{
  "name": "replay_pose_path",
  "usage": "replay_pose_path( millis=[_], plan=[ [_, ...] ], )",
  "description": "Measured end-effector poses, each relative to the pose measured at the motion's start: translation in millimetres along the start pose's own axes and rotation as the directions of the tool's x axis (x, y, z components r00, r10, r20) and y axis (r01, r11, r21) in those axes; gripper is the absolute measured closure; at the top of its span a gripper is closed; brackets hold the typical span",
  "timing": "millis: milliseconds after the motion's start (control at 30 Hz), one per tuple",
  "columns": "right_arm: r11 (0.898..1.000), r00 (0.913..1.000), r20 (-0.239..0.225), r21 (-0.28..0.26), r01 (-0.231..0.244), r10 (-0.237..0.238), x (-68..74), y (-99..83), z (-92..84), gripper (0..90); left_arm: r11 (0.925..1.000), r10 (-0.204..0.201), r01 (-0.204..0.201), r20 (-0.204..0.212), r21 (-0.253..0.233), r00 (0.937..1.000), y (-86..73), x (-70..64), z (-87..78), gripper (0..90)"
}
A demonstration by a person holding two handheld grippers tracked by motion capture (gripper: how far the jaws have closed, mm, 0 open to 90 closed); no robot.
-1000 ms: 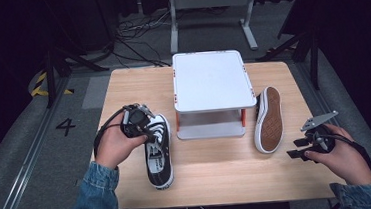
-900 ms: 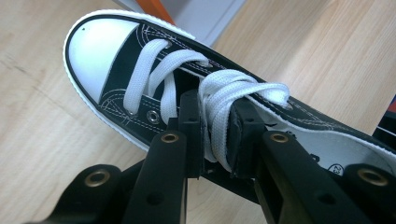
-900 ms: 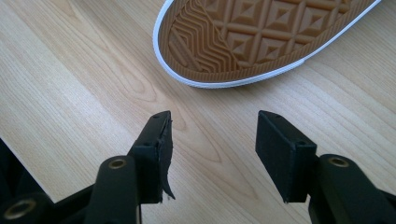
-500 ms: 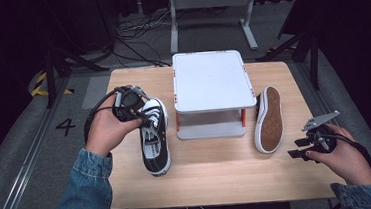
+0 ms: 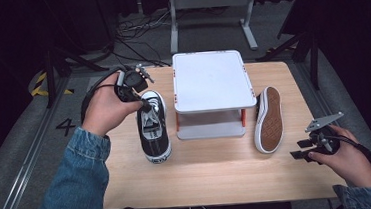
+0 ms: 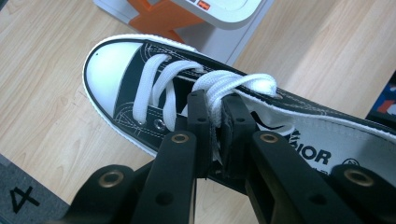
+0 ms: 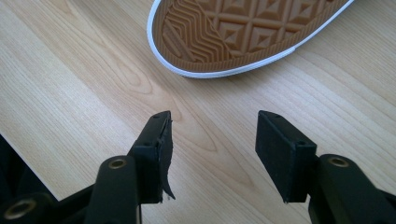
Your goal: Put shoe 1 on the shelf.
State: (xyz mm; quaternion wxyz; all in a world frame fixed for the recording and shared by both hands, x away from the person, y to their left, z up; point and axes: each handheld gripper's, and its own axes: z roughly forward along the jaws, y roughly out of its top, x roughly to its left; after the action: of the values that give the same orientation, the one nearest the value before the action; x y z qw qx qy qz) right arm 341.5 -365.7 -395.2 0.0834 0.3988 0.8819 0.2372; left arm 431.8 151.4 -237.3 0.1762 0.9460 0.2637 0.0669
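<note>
A black canvas low-top sneaker with white rubber toe cap, white sole edge and white laces (image 5: 153, 129) stands upright on the wooden table just left of the white stand, its tongue and laces pinched at the top.

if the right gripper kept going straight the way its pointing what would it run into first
Probably the upturned sole of the shoe lying on its side. The right gripper stands open over bare table, the sole straight ahead; depth is hard to judge.
</note>
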Motion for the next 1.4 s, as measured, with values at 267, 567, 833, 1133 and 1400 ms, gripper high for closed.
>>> replay_pose_path(
  millis=[267, 567, 833, 1133, 1400],
  plan=[
    [1.000, 0.9999, 0.008, -0.003, -0.010, 0.011, 0.5, -4.2, -2.1, 47.1, 0.9998, 0.021, -0.021, -0.030, -0.008, 0.9993, 15.6, 4.1, -10.7, 84.2],
    [1.000, 0.9996, 0.014, -0.001, -0.023, 0.023, 0.6, -11.2, -5.0, 47.1, 0.9983, 0.032, -0.035, -0.063, -0.047, 0.9975, 31.1, 14.3, -25.5, 84.3],
    [0.999, 0.9988, 0.026, 0.000, -0.042, 0.042, -0.8, -17.8, -7.9, 47.2, 0.9919, 0.086, -0.094, -0.096, -0.085, 0.9917, 54.3, 25.0, -34.4, 84.2],
    [0.998, 0.9982, 0.022, 0.000, -0.055, 0.055, -2.2, -21.1, -8.9, 47.2, 0.9810, 0.150, -0.160, -0.094, -0.110, 0.9843, 92.0, 30.7, -30.0, 84.2],
    [0.998, 0.9973, 0.034, -0.010, -0.065, 0.065, -4.8, -27.9, -13.4, 47.1, 0.9747, 0.180, -0.191, -0.094, -0.116, 0.9791, 128.5, 41.5, -6.0, 84.2]
  ],
)
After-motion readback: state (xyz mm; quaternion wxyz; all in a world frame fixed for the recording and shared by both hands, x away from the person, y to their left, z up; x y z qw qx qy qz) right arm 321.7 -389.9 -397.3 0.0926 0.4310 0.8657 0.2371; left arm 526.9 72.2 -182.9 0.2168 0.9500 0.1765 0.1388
